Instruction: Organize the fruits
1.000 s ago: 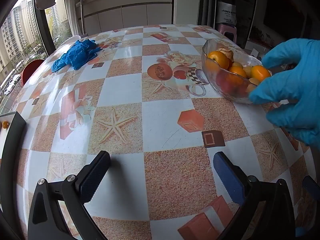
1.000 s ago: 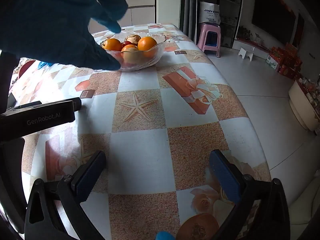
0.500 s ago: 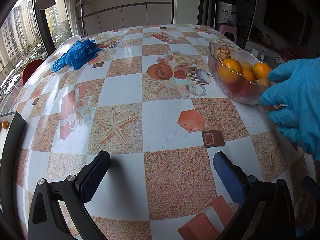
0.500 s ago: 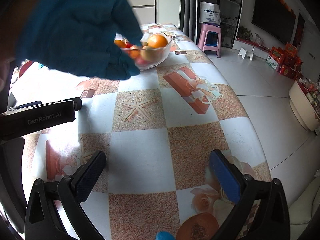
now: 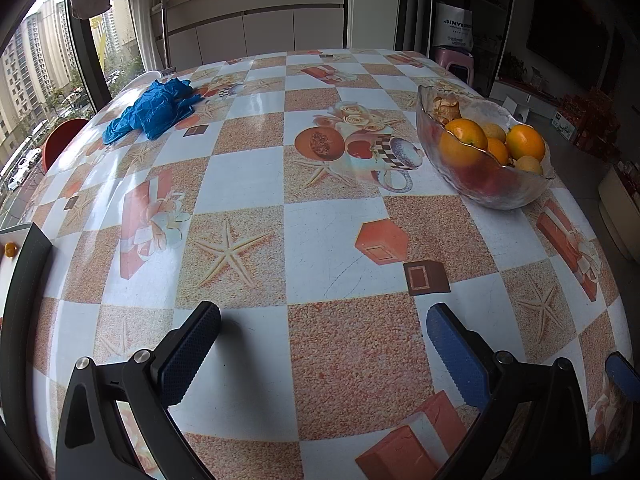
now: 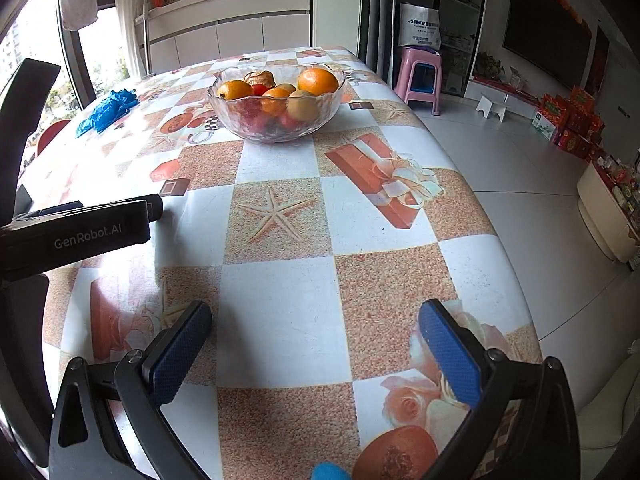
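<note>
While both grippers [image 5: 323, 334] [image 6: 315, 332] gape empty, round oranges [image 6: 317, 81] fill the rippled glass bowl [image 6: 276, 126] — glossy tablecloth [image 6: 280, 304].

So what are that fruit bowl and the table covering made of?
The bowl looks like clear textured glass, possibly plastic: the fruit shows through its rippled wall. The table covering looks like glossy printed vinyl or oilcloth: window light reflects off its checked pattern.

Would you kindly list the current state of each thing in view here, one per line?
Left tongs: open, empty, over the table.
Right tongs: open, empty.
Glass bowl: upright on the table, full of fruit.
Oranges: piled inside the bowl.
Blue gloves: crumpled in a heap on the table's far side.
</note>
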Demonstrator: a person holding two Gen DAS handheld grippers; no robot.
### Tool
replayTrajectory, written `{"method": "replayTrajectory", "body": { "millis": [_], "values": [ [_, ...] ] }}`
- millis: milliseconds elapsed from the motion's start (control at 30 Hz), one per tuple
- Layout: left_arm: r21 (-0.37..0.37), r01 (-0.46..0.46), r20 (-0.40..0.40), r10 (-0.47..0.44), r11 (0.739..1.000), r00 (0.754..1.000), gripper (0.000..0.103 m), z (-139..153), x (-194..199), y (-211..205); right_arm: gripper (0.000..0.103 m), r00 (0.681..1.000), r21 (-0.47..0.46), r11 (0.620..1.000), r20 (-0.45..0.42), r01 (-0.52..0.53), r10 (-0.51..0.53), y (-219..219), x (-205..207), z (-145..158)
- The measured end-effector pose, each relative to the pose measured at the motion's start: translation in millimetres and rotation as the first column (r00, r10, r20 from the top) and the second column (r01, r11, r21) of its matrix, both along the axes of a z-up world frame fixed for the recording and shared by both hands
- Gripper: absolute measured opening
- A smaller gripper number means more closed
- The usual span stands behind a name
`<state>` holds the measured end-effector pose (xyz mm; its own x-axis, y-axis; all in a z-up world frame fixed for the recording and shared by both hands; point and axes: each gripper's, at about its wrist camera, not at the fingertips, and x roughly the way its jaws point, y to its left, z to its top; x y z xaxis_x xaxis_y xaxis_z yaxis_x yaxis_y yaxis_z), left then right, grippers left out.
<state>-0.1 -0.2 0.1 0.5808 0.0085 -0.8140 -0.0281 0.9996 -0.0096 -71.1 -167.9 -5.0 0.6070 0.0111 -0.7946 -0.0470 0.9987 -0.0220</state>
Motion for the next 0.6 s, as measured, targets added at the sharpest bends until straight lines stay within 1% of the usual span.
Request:
{"method": "replayTrajectory", "body": {
  "millis": [600],
  "values": [
    [0.0, 0.0, 0.0, 0.0, 1.0, 1.0, 0.103, 0.0, 0.0, 0.0, 0.103, 1.0, -0.003, 1.0, 0.0, 0.001, -0.001, 4.6, -1.8, 0.1]
  ]
}}
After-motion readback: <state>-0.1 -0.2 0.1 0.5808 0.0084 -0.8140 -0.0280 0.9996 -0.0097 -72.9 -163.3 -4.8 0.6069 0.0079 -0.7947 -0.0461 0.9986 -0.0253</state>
